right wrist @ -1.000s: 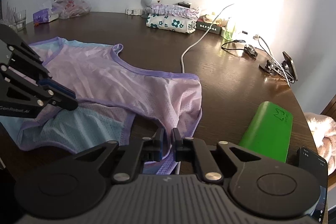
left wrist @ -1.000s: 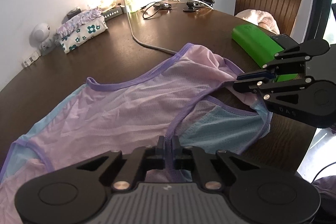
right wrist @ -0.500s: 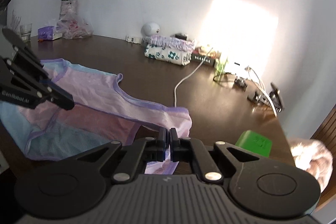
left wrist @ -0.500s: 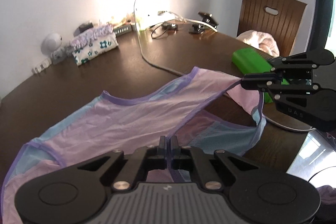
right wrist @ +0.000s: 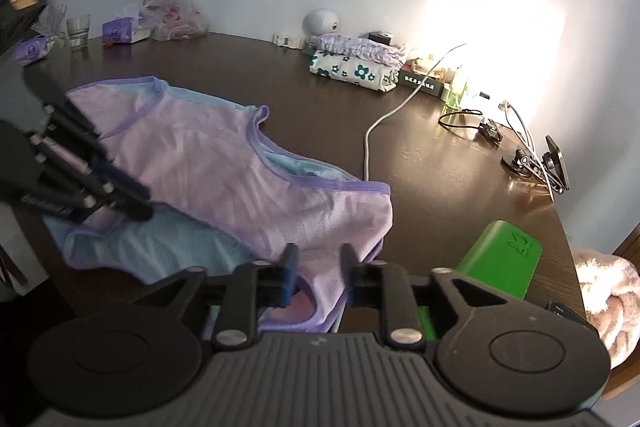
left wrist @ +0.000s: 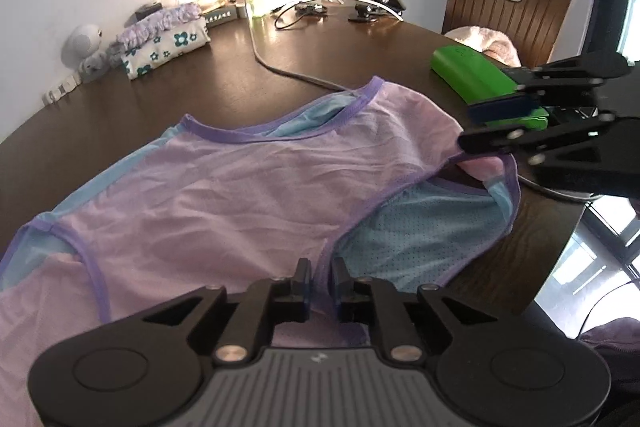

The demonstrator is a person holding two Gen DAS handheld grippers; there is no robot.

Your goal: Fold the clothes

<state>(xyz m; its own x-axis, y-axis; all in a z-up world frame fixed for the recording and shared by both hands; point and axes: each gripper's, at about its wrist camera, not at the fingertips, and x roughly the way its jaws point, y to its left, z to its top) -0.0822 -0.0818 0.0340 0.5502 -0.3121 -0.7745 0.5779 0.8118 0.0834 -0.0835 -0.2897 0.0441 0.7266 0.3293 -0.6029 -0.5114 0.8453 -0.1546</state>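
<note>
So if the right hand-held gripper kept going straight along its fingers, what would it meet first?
Most likely the vest: its lilac fabric lies between and just ahead of the right hand-held gripper, whose jaws are opening. Past the vest comes bare table. Depth is hard to judge in this fisheye view.

garment (left wrist: 248,195) – pale lilac mesh, purple trim, light-blue inner panels | table (left wrist: 224,83) – dark brown wood | case (left wrist: 472,75) bright green | folded cloth (right wrist: 352,69) white with teal flowers, lilac ruffle on top | cable (right wrist: 376,123) white | claws black, blue pads
</note>
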